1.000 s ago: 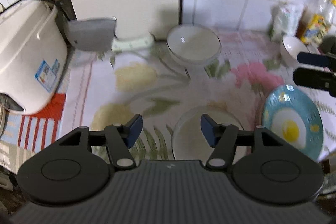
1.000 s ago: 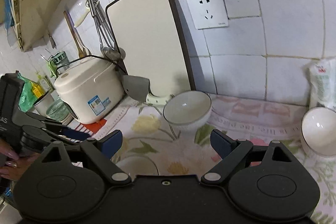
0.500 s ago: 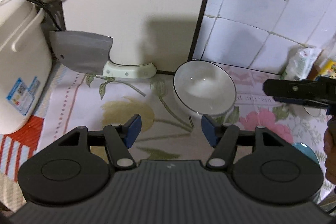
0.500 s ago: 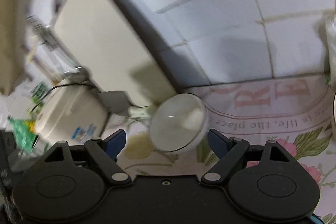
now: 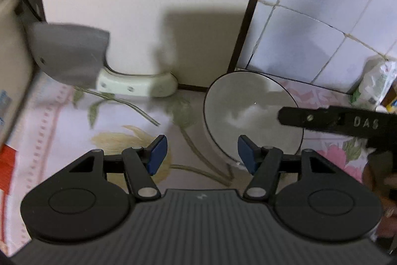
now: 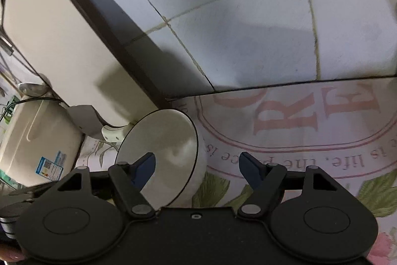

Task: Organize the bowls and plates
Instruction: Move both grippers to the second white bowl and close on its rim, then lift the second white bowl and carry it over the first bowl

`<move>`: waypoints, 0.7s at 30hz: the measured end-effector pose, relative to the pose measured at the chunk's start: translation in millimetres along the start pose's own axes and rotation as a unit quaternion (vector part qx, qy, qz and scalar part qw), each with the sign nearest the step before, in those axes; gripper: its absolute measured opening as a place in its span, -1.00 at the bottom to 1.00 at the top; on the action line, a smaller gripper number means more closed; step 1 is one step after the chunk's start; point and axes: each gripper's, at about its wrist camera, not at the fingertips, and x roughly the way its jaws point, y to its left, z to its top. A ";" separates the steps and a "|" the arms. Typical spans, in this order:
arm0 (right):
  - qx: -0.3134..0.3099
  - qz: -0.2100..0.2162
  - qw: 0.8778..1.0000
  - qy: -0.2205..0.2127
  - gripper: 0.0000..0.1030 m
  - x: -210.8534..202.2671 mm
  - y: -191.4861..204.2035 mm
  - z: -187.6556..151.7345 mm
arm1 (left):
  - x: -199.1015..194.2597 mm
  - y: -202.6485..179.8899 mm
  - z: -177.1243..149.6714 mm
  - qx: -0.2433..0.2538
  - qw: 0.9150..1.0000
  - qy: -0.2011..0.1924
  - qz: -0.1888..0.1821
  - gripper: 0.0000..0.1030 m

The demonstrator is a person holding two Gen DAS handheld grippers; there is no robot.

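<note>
While the white bowl sits on the counter beside the cutting board, the right gripper straddles its rim, jaws closing but untouching; the left gripper hovers spread and empty.

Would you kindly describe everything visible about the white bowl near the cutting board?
The white bowl is round and deep, glossy like glazed ceramic, with a thin dark line on its rim. It looks empty and sits on the floral cloth at the foot of the upright cutting board. In the right wrist view its near wall stands between the right hand-held gripper's open fingers, with no contact visible.
</note>
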 end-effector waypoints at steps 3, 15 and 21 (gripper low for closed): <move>0.000 -0.007 1.000 0.004 0.21 9.9 1.0 1.8 | 11.9 1.1 2.8 -0.020 1.000 0.013 -0.003 0.11; -0.013 -0.030 0.999 0.000 -0.72 18.8 7.1 0.0 | 15.9 -4.1 0.0 -0.025 0.999 0.017 -0.020 -0.67; -0.045 -0.021 0.999 -0.012 -0.65 18.3 12.9 -7.1 | 15.5 -6.6 -7.1 -0.016 1.000 0.010 -0.001 -0.69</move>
